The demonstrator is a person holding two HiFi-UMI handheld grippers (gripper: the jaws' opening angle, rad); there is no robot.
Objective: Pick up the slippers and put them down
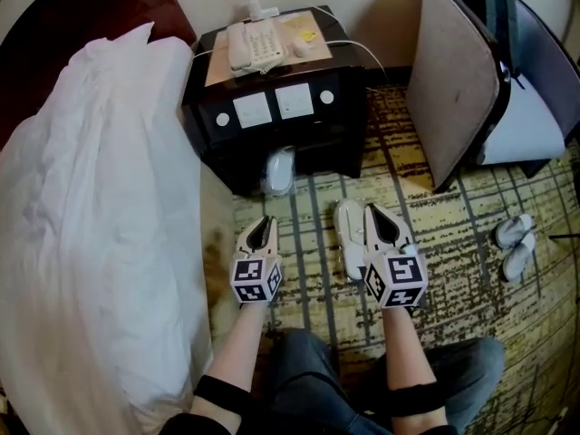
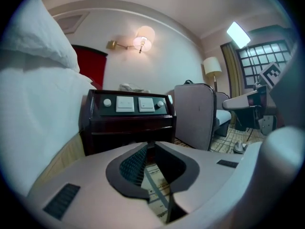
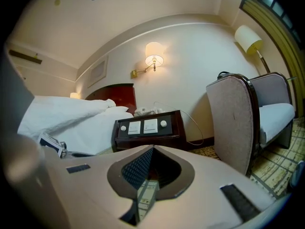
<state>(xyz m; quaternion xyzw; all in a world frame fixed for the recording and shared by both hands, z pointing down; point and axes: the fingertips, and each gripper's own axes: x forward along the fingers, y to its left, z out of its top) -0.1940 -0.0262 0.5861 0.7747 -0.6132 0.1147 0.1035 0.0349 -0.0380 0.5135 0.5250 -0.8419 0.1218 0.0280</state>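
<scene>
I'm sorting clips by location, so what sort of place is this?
Probably a hotel bedroom: a white duvet, a bedside cabinet with built-in switches and a telephone, and a white slipper on patterned carpet.

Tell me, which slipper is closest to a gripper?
The slipper lying right beside the right gripper; others sit by the nightstand and the chair.

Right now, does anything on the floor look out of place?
Yes. One white slipper sits against the nightstand base, while another slipper lies apart on the carpet, not paired with it.
</scene>
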